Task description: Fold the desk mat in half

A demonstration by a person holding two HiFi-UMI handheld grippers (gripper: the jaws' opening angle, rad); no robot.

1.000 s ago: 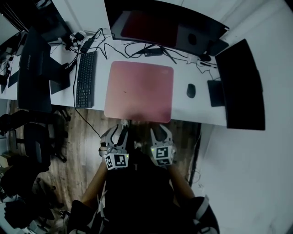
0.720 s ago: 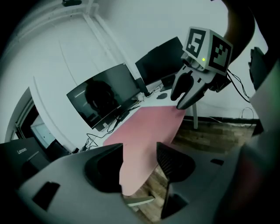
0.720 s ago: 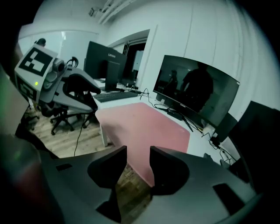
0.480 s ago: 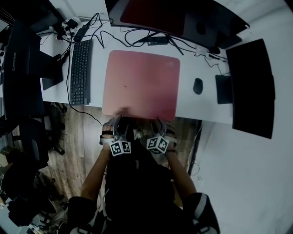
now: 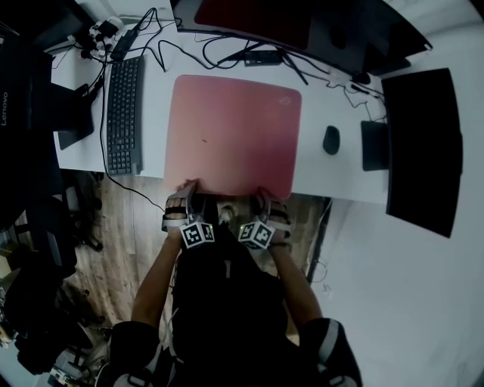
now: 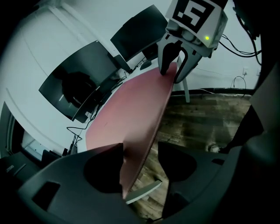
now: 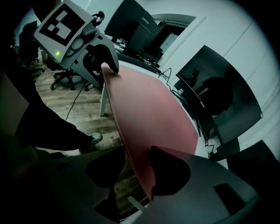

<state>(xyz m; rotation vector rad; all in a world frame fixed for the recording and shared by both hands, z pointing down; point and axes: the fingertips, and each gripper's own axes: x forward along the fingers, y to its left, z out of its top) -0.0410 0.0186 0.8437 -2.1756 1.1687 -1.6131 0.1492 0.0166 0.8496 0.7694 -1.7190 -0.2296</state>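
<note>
A pink desk mat (image 5: pixel 231 136) lies flat on the white desk (image 5: pixel 325 178), its near edge at the desk's front. My left gripper (image 5: pixel 187 198) is at that edge's left part and my right gripper (image 5: pixel 265 202) at its right part. Both sets of jaws are opening, and the mat's edge runs between them. In the left gripper view the mat (image 6: pixel 131 113) passes between my left gripper's (image 6: pixel 140 162) jaws, with a gap beside it, and the right gripper (image 6: pixel 176 72) shows farther along. The right gripper view shows the mat (image 7: pixel 148 113) between my right gripper's (image 7: pixel 138 170) jaws.
A black keyboard (image 5: pixel 123 113) lies left of the mat and a mouse (image 5: pixel 330 140) to its right. Dark monitors stand at the right (image 5: pixel 423 151) and back (image 5: pixel 302 23), with cables (image 5: pixel 227 49) behind the mat. An office chair (image 5: pixel 45 227) stands on the wooden floor (image 5: pixel 128 227).
Both grippers have moved forward from below the desk front up to the mat's near edge. Their jaws now straddle that edge. The head view has shifted toward the desk.
</note>
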